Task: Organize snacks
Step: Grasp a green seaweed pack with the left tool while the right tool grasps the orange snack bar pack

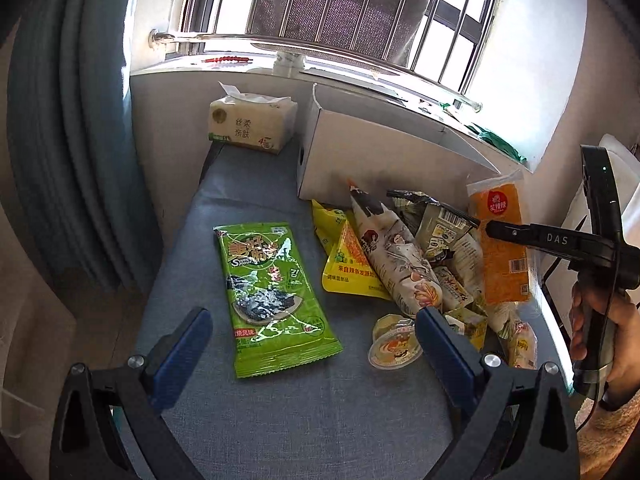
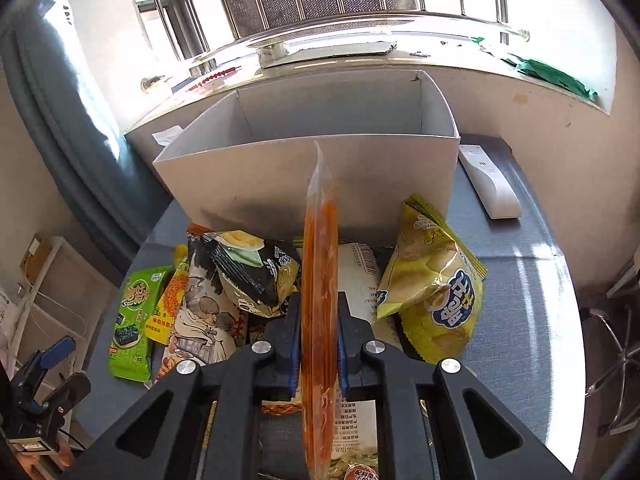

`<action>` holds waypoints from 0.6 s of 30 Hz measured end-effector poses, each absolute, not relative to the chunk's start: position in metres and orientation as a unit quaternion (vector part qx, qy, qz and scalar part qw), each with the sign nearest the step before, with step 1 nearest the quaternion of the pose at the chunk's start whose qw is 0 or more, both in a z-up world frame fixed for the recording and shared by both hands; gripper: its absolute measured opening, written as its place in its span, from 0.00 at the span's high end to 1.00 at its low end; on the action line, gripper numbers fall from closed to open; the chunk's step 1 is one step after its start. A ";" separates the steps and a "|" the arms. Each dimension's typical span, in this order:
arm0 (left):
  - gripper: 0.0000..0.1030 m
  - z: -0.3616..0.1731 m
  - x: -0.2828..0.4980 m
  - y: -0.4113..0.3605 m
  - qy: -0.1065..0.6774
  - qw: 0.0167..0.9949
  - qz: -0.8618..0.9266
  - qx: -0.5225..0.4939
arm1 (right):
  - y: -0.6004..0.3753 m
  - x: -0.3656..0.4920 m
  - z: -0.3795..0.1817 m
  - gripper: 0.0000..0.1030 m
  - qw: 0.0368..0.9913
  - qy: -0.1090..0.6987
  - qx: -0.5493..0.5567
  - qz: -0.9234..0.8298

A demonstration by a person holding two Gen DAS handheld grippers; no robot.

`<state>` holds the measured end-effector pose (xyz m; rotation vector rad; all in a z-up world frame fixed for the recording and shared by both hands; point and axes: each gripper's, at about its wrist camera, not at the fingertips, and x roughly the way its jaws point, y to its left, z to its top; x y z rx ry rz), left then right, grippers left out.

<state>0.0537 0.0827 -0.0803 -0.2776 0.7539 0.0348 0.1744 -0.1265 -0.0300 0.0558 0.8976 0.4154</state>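
Snacks lie in a loose heap (image 1: 420, 256) on the blue-grey fabric surface (image 1: 248, 184), directly in front of the open white cardboard box (image 1: 380, 156).

Left wrist view: the left gripper (image 1: 314, 344) hangs above the fabric with its blue-padded jaws wide apart and nothing between them. A flat green seaweed packet (image 1: 272, 296) lies alone ahead of it, apart from the heap. A small clear jelly cup (image 1: 394, 346) sits just beside the right-hand pad. A white-and-green tissue pack (image 1: 252, 124) stands by the wall, left of the box. At the right edge, a hand (image 1: 600, 320) holds the right gripper (image 1: 494, 230), whose tip is pressed on the flat orange snack packet (image 1: 502, 240), raised above the heap.

Right wrist view: the right gripper (image 2: 319, 344) is clamped on the orange snack packet (image 2: 320, 280), held edge-on and upright, blocking the middle of the box's near wall (image 2: 248, 184). A puffy yellow chip bag (image 2: 436, 288) lies to its right, a dark green-and-black bag (image 2: 252, 272) to its left. A white remote control (image 2: 488, 180) rests beside the box's right wall. The box interior shows nothing inside.
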 end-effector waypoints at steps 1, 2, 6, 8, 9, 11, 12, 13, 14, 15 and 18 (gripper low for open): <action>0.00 -0.081 0.057 0.083 0.368 0.920 0.016 -0.135 | -0.133 0.180 -0.028 0.86 0.880 0.428 0.035 0.205; 0.00 -0.082 0.059 0.085 0.369 0.919 0.015 -0.135 | -0.138 0.180 -0.023 0.86 0.879 0.422 0.051 0.216; 0.00 -0.089 0.077 0.091 0.388 0.913 0.023 -0.128 | -0.154 0.179 -0.002 0.86 0.874 0.405 0.104 0.247; 0.00 -0.097 0.091 0.096 0.405 0.905 0.027 -0.126 | -0.159 0.176 0.011 0.86 0.877 0.390 0.113 0.256; 0.00 -0.103 0.098 0.100 0.416 0.900 0.036 -0.128 | -0.164 0.172 0.016 0.86 0.880 0.383 0.114 0.256; 0.00 -0.114 0.114 0.106 0.438 0.888 0.049 -0.129 | -0.169 0.164 0.022 0.86 0.884 0.373 0.117 0.257; 0.00 -0.119 0.122 0.109 0.447 0.884 0.054 -0.129 | -0.173 0.161 0.025 0.86 0.884 0.369 0.118 0.260; 0.00 -0.123 0.129 0.111 0.457 0.879 0.060 -0.123 | -0.177 0.156 0.027 0.86 0.885 0.365 0.119 0.263; 0.00 -0.128 0.136 0.112 0.466 0.874 0.067 -0.120 | -0.180 0.151 0.029 0.86 0.886 0.363 0.119 0.263; 0.01 -0.131 0.140 0.112 0.474 0.869 0.070 -0.120 | -0.183 0.147 0.030 0.86 0.887 0.361 0.118 0.261; 0.02 -0.135 0.145 0.106 0.486 0.865 0.082 -0.096 | -0.188 0.135 0.029 0.86 0.888 0.358 0.118 0.262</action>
